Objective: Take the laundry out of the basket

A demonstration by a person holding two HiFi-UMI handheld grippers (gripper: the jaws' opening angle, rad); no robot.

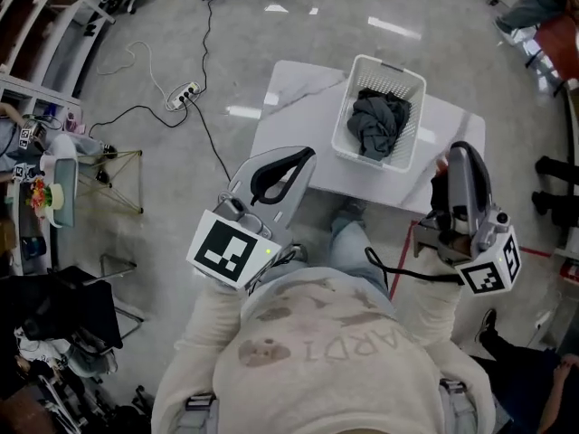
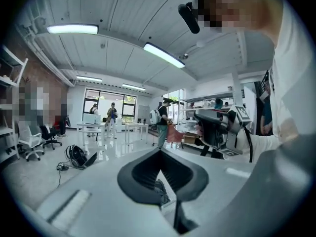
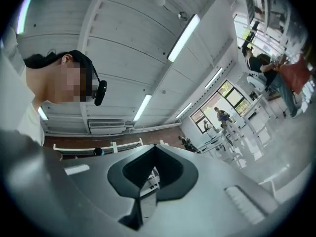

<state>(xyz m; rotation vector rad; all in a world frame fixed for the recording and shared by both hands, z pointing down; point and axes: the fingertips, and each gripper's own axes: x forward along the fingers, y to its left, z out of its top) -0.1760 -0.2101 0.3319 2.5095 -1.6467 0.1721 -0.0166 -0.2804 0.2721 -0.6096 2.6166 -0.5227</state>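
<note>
A white slatted laundry basket (image 1: 351, 98) stands on a white table (image 1: 289, 134) in the head view. Dark grey laundry (image 1: 378, 123) lies bunched inside it. My left gripper (image 1: 306, 154) is held near the table's front left edge, short of the basket, shut and holding nothing. My right gripper (image 1: 458, 148) is raised at the table's right front corner, to the right of the basket, and is also shut and empty. Both gripper views point up at the ceiling; the left gripper (image 2: 159, 150) and right gripper (image 3: 155, 146) show closed jaw tips. Neither gripper view shows the basket.
A power strip (image 1: 185, 93) and cables lie on the floor left of the table. Shelving (image 1: 41, 25) and a cluttered stand (image 1: 54, 188) line the left side. Red floor tape (image 1: 403, 260) runs by the table's right front. Someone's legs (image 1: 554, 183) show at the right edge.
</note>
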